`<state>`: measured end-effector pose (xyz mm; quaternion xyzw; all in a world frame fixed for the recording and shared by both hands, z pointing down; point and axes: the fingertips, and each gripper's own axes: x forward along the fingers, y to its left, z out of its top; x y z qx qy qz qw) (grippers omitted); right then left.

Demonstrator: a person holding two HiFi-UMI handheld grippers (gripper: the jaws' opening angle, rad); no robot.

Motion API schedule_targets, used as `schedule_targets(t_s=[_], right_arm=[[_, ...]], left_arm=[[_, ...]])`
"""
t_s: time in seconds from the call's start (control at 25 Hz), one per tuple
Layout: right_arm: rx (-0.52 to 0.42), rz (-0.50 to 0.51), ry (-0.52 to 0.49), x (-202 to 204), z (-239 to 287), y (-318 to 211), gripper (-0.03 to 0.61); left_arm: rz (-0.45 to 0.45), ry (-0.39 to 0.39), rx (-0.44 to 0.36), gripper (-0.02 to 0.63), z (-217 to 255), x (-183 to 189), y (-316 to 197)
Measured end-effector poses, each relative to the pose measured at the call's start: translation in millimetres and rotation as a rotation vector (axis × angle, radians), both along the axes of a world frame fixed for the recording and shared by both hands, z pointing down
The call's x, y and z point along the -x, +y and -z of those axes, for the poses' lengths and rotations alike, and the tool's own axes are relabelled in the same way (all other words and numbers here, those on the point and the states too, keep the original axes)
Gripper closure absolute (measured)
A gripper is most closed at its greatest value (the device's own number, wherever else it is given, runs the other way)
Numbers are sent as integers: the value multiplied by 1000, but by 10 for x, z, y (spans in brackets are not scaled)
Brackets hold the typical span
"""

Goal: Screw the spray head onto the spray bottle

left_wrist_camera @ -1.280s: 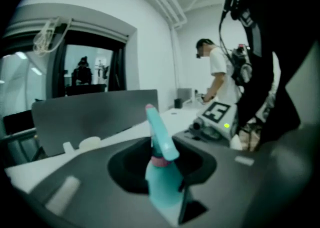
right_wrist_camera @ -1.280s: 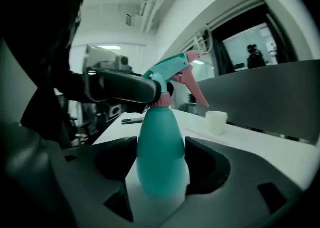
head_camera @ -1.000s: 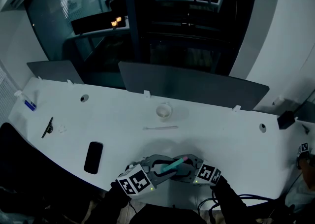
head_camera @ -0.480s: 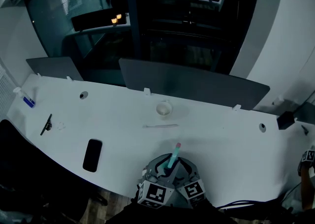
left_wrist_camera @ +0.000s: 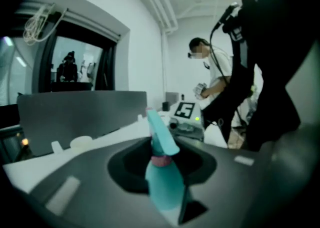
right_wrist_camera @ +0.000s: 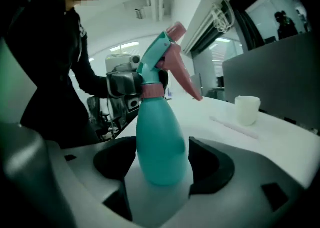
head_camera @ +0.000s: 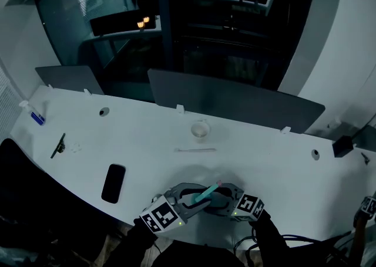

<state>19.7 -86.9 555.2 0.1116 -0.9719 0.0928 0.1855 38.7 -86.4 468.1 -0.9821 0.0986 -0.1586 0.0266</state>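
The teal bottle [right_wrist_camera: 162,142] leans over the bench [head_camera: 264,166], its body clamped in the right gripper [right_wrist_camera: 162,164]. The left gripper [left_wrist_camera: 164,164] is clenched on the spray head [right_wrist_camera: 160,56]. The right gripper view shows the pink trigger [right_wrist_camera: 182,74]. A cup [head_camera: 200,129] stands beyond the bottle. Only the head view shows a phone [head_camera: 113,182] to the bottle's left.

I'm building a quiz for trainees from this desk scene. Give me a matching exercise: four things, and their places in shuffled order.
1 teal plastic spray bottle
2 black rectangular phone
3 small white round cup
4 thin white stick

a lying flat between cup and bottle
b nearest the grey divider panel
c between jaws of left gripper and right gripper
d flat, farthest left of the four

Pairs: 1-c, 2-d, 3-b, 4-a
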Motion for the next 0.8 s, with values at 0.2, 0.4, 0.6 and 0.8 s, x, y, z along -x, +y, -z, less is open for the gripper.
schedule_targets(t_s=[0.2,0.4,0.6,0.8], right_arm=[[-95,-494,-121,-200,257,-46,267],[-238,-708,57,-28,81,-157,267],[-240,-505,28,-8,45,-171,267],[-216,-60,6,36,-10,27,265]], left_arm=[[323,75,-43,485,30,-11,-152],[573,102,-59,485,26,-46,-254],[394,76,-46,485,9,-48,-197],[23,39,-9,485,-22,-38,32]])
